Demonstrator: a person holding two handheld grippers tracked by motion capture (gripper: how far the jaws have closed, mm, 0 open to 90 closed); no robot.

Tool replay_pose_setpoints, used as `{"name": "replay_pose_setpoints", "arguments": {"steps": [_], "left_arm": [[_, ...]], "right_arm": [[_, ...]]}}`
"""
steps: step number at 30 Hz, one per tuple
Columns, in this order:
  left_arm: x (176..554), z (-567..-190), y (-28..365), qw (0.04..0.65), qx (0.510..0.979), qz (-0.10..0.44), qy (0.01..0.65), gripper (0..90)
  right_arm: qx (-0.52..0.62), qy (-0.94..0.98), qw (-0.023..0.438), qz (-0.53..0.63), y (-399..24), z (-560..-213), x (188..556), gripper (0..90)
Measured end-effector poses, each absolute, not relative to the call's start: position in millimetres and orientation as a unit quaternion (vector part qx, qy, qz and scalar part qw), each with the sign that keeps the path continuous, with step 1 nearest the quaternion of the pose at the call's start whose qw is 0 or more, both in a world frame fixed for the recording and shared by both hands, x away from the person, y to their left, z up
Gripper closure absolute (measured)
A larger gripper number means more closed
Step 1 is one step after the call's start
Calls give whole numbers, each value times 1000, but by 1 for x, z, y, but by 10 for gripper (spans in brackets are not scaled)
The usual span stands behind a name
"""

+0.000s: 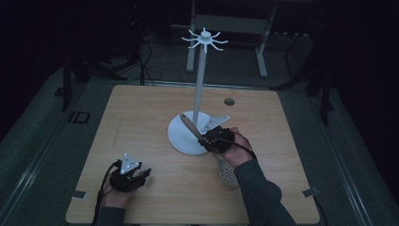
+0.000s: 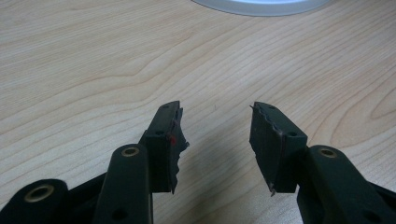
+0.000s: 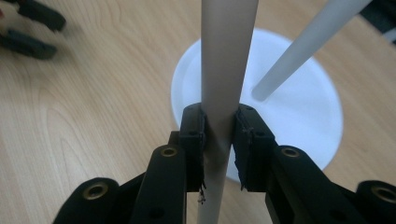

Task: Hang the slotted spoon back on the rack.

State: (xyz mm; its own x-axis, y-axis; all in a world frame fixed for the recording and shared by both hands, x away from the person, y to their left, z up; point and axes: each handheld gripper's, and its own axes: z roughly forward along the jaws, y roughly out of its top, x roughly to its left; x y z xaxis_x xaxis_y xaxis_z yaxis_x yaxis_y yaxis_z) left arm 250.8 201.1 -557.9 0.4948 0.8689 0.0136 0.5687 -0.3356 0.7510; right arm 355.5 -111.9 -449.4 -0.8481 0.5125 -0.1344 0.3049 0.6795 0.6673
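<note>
Wooden spoon with a pale handle (image 3: 224, 93) sits clamped in the right gripper (image 3: 219, 140), just over the white round-based hook stand (image 1: 200, 94); a tilt could knock its pole (top-heavy, probably). Left gripper (image 2: 217, 140) rests agape, empty.

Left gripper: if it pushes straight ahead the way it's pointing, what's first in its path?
Bare tabletop first, then probably the white round base of the stand. The left gripper is open, nothing between its jaws. Depth is unclear.
</note>
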Motion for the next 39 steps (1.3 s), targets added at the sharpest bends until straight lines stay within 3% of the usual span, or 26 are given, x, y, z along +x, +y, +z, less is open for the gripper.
{"name": "replay_pose_setpoints", "arguments": {"steps": [12,39], "left_arm": [[251,-558,200,353,788,215,456,525],[251,-557,201,352,785,222,459,518]], "right_arm": [[242,846,220,421,-148,-427,346,748],[266,794,238,492,-163,-411,351,748]]}}
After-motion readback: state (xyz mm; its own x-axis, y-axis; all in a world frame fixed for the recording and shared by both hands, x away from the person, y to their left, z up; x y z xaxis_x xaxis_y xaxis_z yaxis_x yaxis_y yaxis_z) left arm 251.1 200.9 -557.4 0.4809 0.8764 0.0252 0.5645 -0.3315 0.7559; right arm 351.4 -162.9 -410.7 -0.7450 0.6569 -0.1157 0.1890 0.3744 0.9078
